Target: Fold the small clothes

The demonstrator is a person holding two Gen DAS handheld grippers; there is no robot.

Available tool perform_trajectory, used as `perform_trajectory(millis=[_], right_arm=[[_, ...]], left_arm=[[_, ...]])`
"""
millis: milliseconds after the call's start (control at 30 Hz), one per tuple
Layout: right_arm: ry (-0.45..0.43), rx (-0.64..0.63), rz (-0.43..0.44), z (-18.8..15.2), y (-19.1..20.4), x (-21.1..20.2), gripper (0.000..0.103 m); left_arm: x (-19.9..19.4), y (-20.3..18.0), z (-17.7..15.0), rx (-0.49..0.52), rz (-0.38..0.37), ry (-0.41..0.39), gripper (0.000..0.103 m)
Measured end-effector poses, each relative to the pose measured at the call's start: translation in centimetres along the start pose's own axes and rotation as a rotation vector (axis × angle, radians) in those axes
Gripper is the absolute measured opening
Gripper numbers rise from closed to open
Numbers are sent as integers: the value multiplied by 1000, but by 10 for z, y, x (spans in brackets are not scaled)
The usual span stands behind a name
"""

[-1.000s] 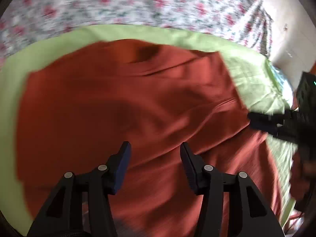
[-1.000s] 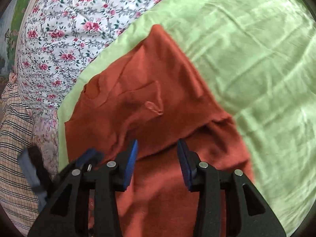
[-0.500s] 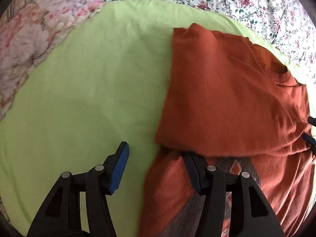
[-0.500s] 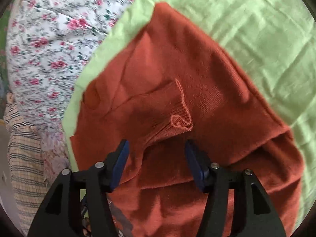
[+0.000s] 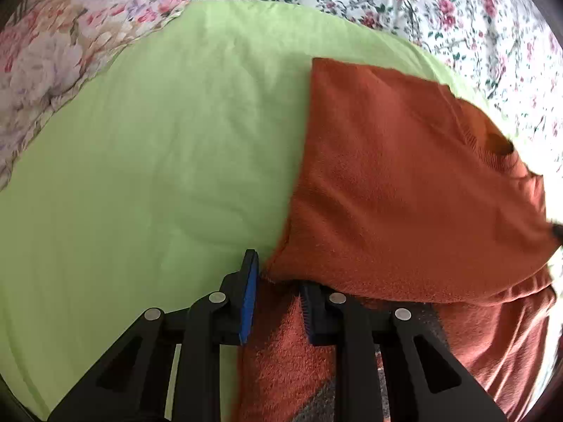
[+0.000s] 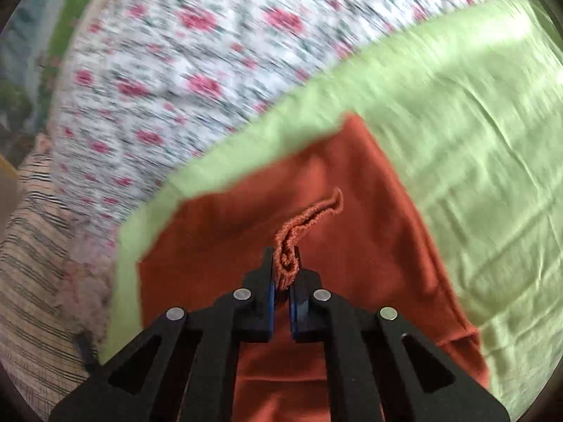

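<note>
A rust-orange knit sweater (image 5: 404,190) lies partly folded on a light green sheet (image 5: 158,176); its collar shows at the right. My left gripper (image 5: 278,292) is at the sweater's left edge, jaws partly closed around the lower layer, with the folded upper layer lying over the right finger. In the right wrist view the sweater (image 6: 352,232) lies on the green sheet (image 6: 475,140). My right gripper (image 6: 283,267) is shut on the ribbed sleeve cuff (image 6: 302,225), which sticks up between the fingers.
A floral bedspread (image 5: 422,7) lies beyond the green sheet, with a pink flowered cushion (image 5: 45,56) at the left. In the right wrist view a striped cloth (image 6: 31,281) lies at the left beside the floral bedspread (image 6: 193,52).
My right gripper has closed on the sleeve cuff and lifted it. My left gripper's jaws have narrowed at the sweater's left edge.
</note>
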State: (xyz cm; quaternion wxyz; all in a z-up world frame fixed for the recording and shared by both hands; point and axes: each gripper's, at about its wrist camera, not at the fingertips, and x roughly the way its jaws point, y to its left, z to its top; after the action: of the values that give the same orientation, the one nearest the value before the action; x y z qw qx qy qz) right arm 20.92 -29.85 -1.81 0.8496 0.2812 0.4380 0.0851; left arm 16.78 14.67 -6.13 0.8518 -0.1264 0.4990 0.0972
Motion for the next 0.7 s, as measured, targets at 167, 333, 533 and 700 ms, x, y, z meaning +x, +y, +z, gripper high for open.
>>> perform_trajectory(millis=[167, 333, 533, 700], right_arm=[[8, 15, -32, -14, -14, 3, 7], [62, -89, -147, -16, -7, 15, 8], [90, -87, -245, -24, -26, 6, 11], [83, -50, -208, -13, -32, -12, 13]], left_arm=[[-11, 17, -10, -93, -60, 14, 21], [-8, 19, -12, -118, -65, 22, 21], [-14, 18, -15, -66, -63, 43, 26], [-34, 15, -20, 32, -142, 57, 27]])
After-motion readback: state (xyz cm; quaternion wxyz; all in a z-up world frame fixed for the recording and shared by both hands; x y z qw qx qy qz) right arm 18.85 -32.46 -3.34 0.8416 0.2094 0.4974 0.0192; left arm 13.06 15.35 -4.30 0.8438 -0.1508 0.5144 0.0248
